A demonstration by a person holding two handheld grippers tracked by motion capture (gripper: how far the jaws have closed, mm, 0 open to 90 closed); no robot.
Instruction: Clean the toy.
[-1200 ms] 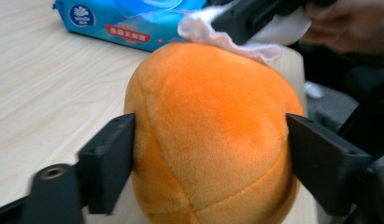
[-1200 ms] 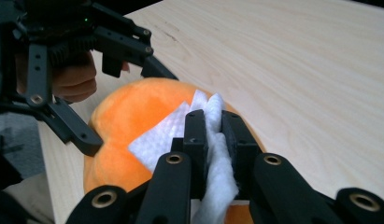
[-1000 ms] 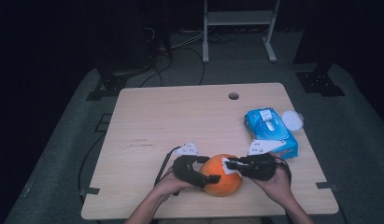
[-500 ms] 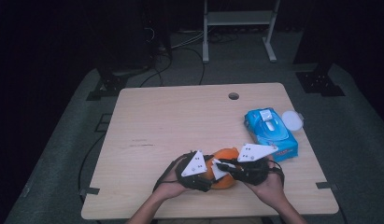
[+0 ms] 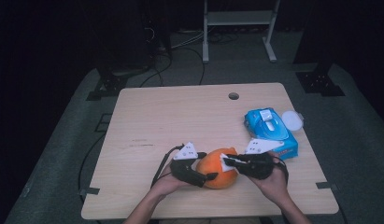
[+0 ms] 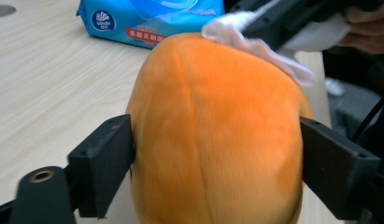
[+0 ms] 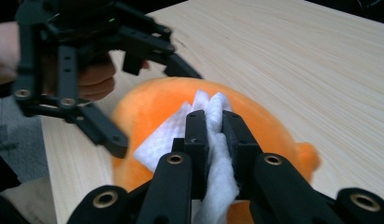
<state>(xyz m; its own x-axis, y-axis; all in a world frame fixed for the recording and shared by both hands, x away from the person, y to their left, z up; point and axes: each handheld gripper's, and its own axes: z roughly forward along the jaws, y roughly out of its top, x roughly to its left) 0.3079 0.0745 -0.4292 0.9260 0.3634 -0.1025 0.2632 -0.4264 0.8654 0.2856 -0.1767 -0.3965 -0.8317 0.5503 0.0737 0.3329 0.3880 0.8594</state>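
Observation:
An orange plush toy (image 5: 216,173) lies near the table's front edge. My left gripper (image 5: 207,166) grips it from the left, one jaw against each side of the toy (image 6: 217,135), so the left gripper (image 6: 220,169) is shut on it. From the right, my right gripper (image 5: 227,161) is shut on a white wipe (image 5: 225,164) and presses it onto the toy's top. In the right gripper view the wipe (image 7: 164,136) is pinched in the right gripper (image 7: 215,127) and spreads over the toy (image 7: 273,135), with the left gripper (image 7: 144,99) beyond.
A blue pack of wipes (image 5: 270,131) lies right of the toy, with a white round lid (image 5: 292,120) beside it. The wooden table (image 5: 180,116) has a small hole (image 5: 233,96) near its far edge. Dark floor and cables lie beyond.
Both grippers have shifted around the toy. The right gripper's wipe has slid a little across the toy's top, and the left gripper has settled back on the toy's left side.

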